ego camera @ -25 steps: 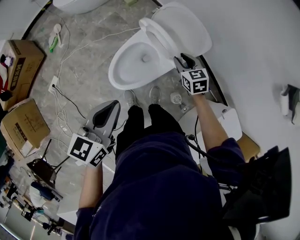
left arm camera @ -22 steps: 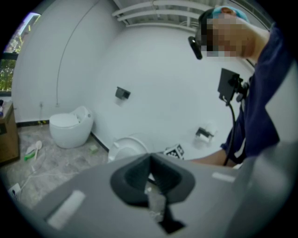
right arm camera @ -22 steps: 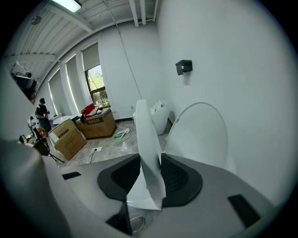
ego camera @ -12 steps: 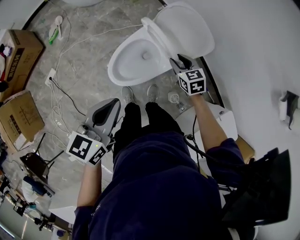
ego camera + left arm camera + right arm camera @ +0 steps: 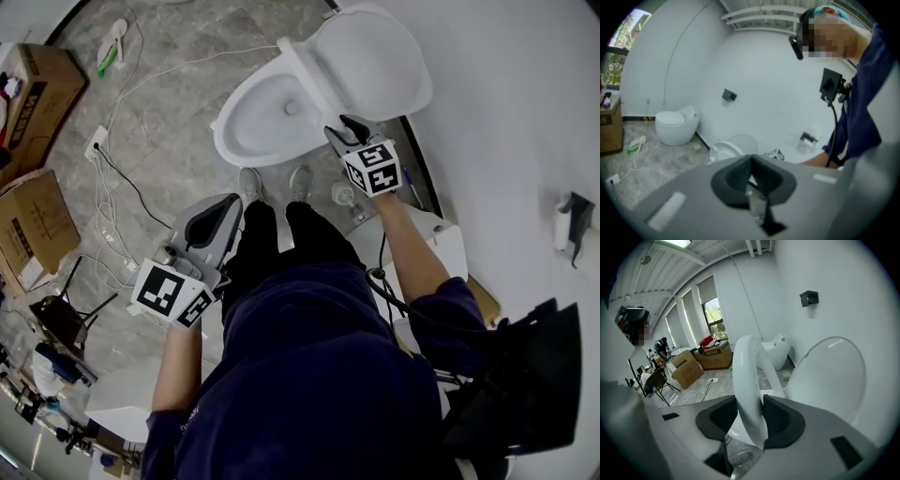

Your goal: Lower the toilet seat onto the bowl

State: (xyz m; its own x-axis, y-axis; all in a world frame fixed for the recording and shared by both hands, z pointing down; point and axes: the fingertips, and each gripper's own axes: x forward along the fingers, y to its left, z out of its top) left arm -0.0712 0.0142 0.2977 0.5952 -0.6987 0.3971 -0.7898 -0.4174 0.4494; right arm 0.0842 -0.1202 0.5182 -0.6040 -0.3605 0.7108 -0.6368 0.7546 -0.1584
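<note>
Evidently the right tongs (image 5: 339,127) have shifted in onto the rim of the toilet seat (image 5: 302,67) and are opening around it. The seat stands raised by the lid (image 5: 375,61), off the bowl (image 5: 228,141), so lowering has not begun. The left tongs (image 5: 228,204) hang together, empty.

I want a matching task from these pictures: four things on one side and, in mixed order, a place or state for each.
1 white plastic toilet seat ring
2 white oval toilet lid
3 brown cardboard boxes
4 left gripper

a on the grey floor
b fingers together, empty
c raised, nearest the wall
d between the right gripper's fingers

Pairs: 1-d, 2-c, 3-a, 4-b. Those fingers are opening.
</note>
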